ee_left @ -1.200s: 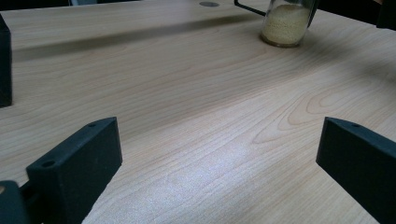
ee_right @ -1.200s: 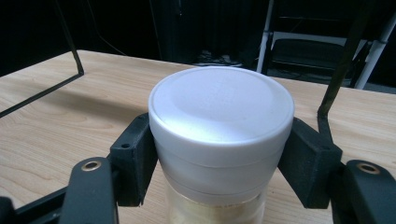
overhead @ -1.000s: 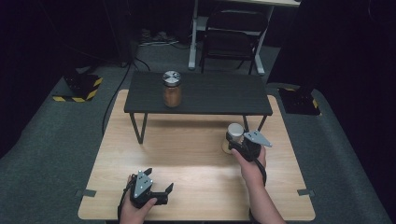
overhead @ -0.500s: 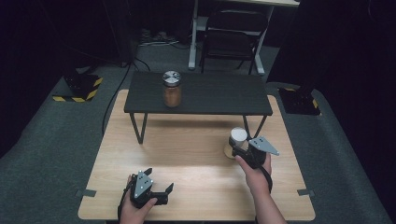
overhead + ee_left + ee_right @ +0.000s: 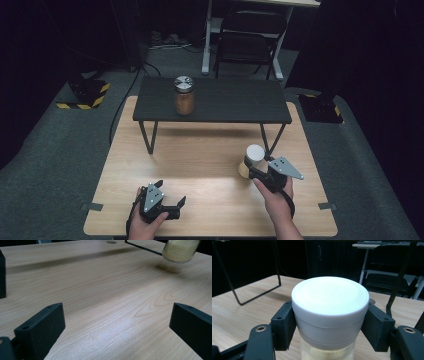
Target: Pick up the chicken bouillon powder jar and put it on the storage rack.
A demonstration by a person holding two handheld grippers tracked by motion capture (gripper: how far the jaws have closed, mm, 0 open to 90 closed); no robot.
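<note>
High view: right gripper [image 5: 253, 171] holds white-lidded glass jar of pale yellow powder [image 5: 252, 159] above light wooden table [image 5: 200, 160]; left gripper [image 5: 176, 206] idle.
Left gripper view: jaws wide apart, empty.
Right gripper view: jaws clamped on lid; glass likely rigid, slippery, breakable.

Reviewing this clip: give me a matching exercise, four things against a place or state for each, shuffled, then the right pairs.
Things:
1. white-lidded jar
2. silver-lidded jar
3. left claw
4. folding chair

Places or states:
A. on the black raised shelf
B. open, low over the wooden table
C. on the floor beyond the table
D. clamped at the lid by the right claw

Pairs: 1-D, 2-A, 3-B, 4-C
</note>
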